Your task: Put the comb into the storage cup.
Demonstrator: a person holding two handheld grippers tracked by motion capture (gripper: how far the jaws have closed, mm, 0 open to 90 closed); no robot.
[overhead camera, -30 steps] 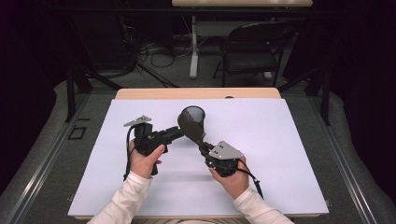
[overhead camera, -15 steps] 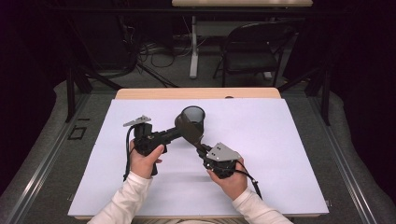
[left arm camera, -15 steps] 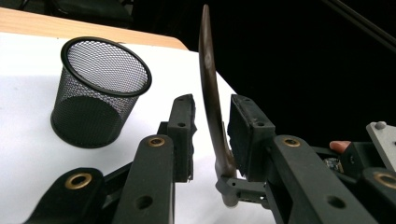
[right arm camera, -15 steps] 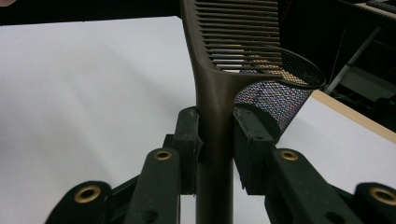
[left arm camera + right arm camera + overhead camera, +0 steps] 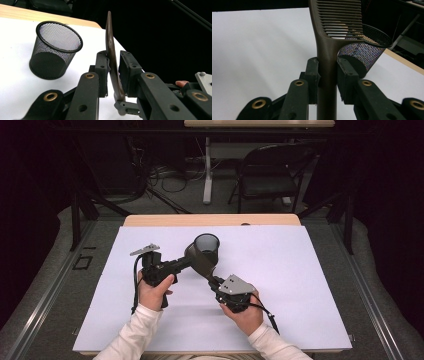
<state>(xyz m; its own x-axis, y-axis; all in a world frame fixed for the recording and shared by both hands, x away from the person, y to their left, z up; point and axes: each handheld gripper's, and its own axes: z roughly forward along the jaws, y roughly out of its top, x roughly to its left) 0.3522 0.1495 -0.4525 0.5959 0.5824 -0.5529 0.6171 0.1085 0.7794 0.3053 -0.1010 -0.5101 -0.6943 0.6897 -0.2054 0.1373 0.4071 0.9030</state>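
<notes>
Now the brown slotted spatula (image 5: 329, 32) is hanging over the table between both grippers, its long axis slanting up toward the mesh pen cup (image 5: 206, 247); the right gripper (image 5: 218, 285) is clamping its handle, while the left gripper (image 5: 183, 263), jaws just closing, is pinching its blade edge

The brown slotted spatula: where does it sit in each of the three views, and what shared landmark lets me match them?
High view: the brown slotted spatula lies at centre, between the two grippers, before the mesh cup.
Left gripper view: edge-on, rising at centre between the black pads.
Right gripper view: its handle stands at centre between the pads, slotted blade at top.
Shared landmark: the mesh cup on the white sheet.
</notes>
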